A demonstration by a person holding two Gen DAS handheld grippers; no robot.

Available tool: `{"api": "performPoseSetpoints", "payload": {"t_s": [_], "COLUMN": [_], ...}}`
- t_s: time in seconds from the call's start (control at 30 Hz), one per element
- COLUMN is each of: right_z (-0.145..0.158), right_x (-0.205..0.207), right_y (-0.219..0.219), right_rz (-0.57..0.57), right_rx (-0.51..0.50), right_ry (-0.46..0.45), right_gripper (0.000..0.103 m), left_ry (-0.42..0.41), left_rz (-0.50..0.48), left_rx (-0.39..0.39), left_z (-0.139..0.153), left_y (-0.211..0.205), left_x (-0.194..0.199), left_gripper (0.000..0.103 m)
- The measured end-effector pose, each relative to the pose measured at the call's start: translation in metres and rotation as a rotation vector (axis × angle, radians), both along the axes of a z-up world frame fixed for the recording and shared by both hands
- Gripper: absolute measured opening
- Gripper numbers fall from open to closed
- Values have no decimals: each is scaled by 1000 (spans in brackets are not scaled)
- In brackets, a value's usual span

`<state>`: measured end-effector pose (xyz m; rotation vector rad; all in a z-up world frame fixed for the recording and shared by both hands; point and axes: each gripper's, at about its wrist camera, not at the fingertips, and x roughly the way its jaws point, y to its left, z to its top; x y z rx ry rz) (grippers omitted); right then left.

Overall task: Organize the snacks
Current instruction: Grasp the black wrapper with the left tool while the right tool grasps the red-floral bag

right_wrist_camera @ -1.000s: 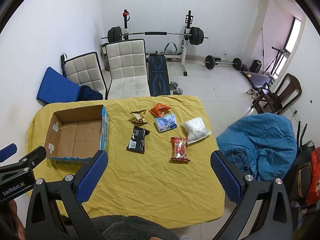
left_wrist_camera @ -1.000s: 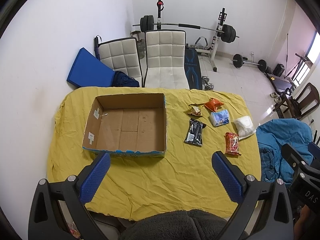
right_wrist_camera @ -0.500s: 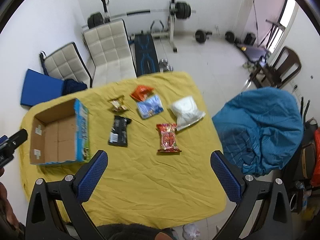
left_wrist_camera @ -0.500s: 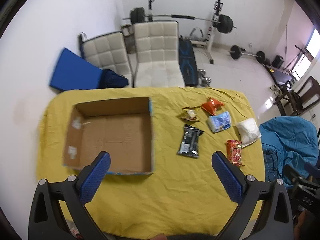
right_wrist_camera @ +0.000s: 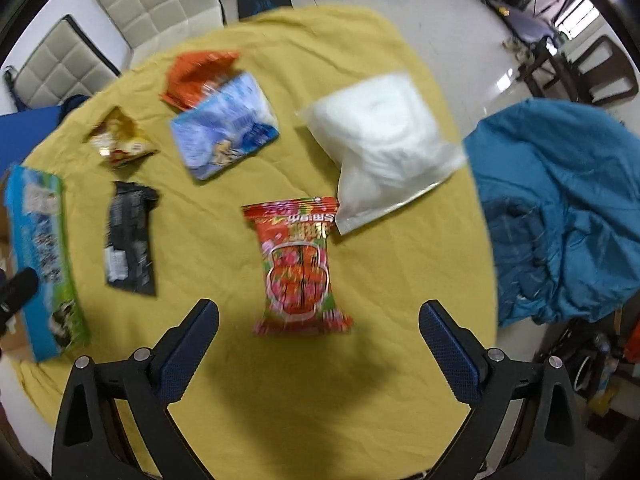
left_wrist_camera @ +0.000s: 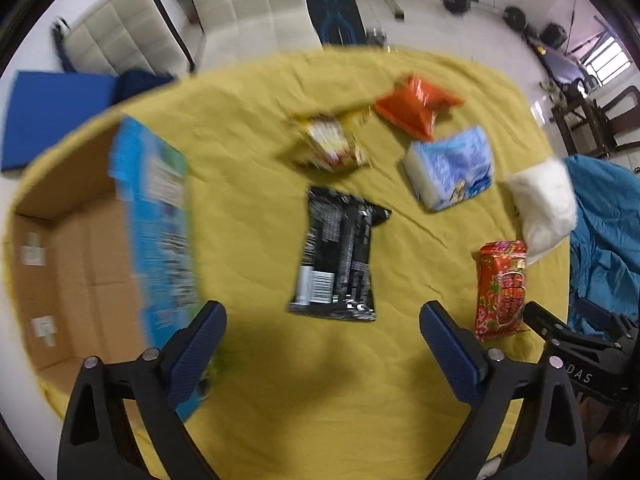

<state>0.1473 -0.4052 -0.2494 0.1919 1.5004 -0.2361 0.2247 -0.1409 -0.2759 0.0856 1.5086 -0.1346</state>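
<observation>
Several snack packs lie on the yellow cloth. A black packet [left_wrist_camera: 338, 256] sits just ahead of my open left gripper [left_wrist_camera: 322, 330], with nothing between the fingers. A red packet [right_wrist_camera: 300, 264] lies straight ahead of my open right gripper [right_wrist_camera: 318, 330], also empty. Further off lie a light blue pack [right_wrist_camera: 224, 128], an orange pack [right_wrist_camera: 192, 78], a small yellow pack [right_wrist_camera: 118, 142] and a white bag [right_wrist_camera: 384, 140]. The open cardboard box [left_wrist_camera: 76, 264] with a blue printed side stands at the left.
The table's right edge drops to a blue fabric heap [right_wrist_camera: 560, 216]. White padded chairs [right_wrist_camera: 160, 0] and gym weights stand beyond the far edge. The right gripper's body [left_wrist_camera: 580, 344] shows at the right of the left wrist view.
Both grippers have dropped lower and moved forward over the table. The black packet now lies close under the left one and the red packet close under the right one.
</observation>
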Motion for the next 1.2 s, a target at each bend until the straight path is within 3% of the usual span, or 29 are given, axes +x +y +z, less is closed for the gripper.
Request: {"api": "performPoseSetpoints", "payload": {"t_s": [0.17,0.4,0.5,0.6,0.73,0.8,0.87,1.2], "right_z": [-48,-91,-107,-123,-137,-142,-144,-117], "right_x": [18,29,30,34,34,35,36,33], "right_y": [-2,3,7,15,21,27,33,42], "right_rz": [-12,6,18,29,45,46,47,61], "right_rx": [72,108,109,106,88,76,68,51], "right_ry": [75,147,177,200,202,201,201,205], "right_gripper": [94,92,75,72,66,59,54,47], "left_ry": [67,133,177,214,189,180,183,105], "left_rz": [13,-1,-13,-8,-51,-52,-50,-23], "left_rx": [16,37,35,28,58,57,55,99], "left_z": [-46,-83,-98,-107,-100,-96,-91,-48], "left_y": [-8,-11,-12,-12,-22,-25,-29,-11], "left_x": [18,30,32,29,25,24,24,2], "left_gripper": [96,95,75,73,70,56,53,50]}}
